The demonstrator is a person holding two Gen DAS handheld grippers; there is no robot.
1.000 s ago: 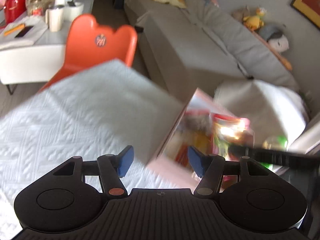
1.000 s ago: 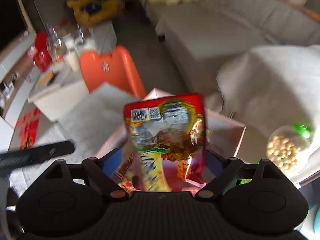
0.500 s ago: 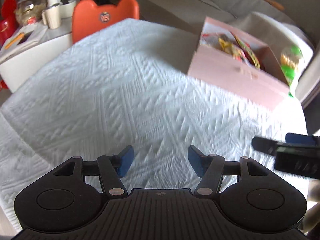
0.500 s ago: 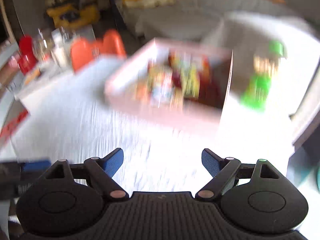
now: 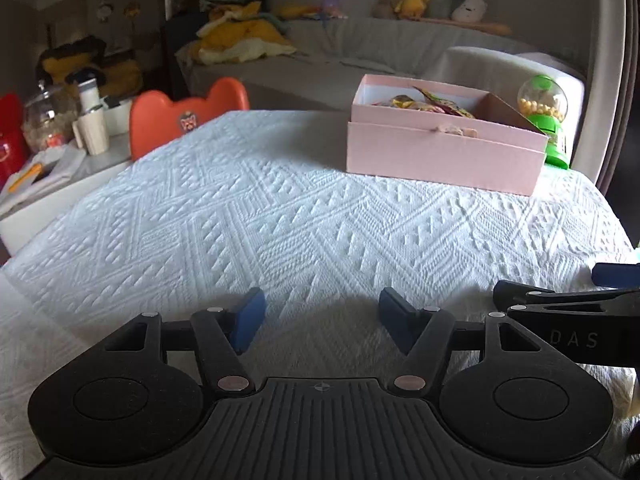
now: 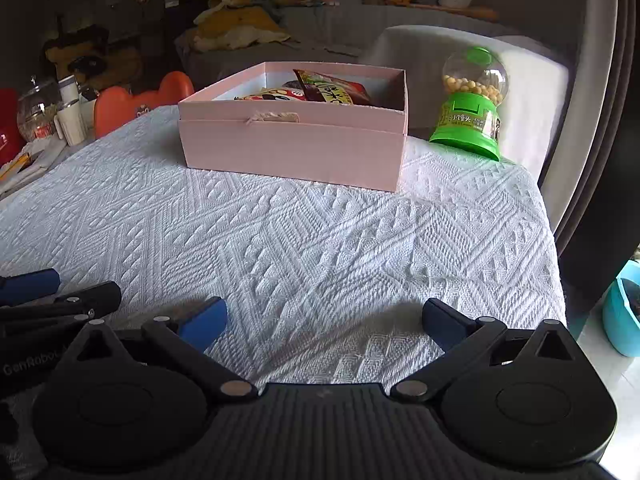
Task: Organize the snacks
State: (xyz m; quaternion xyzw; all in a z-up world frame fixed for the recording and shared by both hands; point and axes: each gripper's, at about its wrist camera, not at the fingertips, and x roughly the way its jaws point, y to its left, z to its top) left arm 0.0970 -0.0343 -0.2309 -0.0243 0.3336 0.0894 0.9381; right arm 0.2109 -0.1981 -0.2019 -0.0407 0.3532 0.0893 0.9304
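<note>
A pink open box (image 5: 444,152) stands at the far right of the white quilted table (image 5: 248,216); it also shows in the right wrist view (image 6: 292,148). Several snack packets (image 6: 316,92) lie inside it, also glimpsed in the left wrist view (image 5: 420,104). My left gripper (image 5: 322,316) is open and empty, low over the table's near edge. My right gripper (image 6: 324,318) is open and empty beside it, well short of the box. Each gripper shows at the edge of the other's view.
A green candy dispenser (image 6: 472,104) stands right of the box near the table's far corner. An orange chair (image 5: 188,114) and a cluttered side table (image 5: 60,148) are to the left. A sofa (image 5: 360,52) lies behind. A blue bowl (image 6: 622,312) sits on the floor right.
My right gripper let go of the red snack packet, which now lies in the box. Both grippers pulled back from the box to the table's near edge.
</note>
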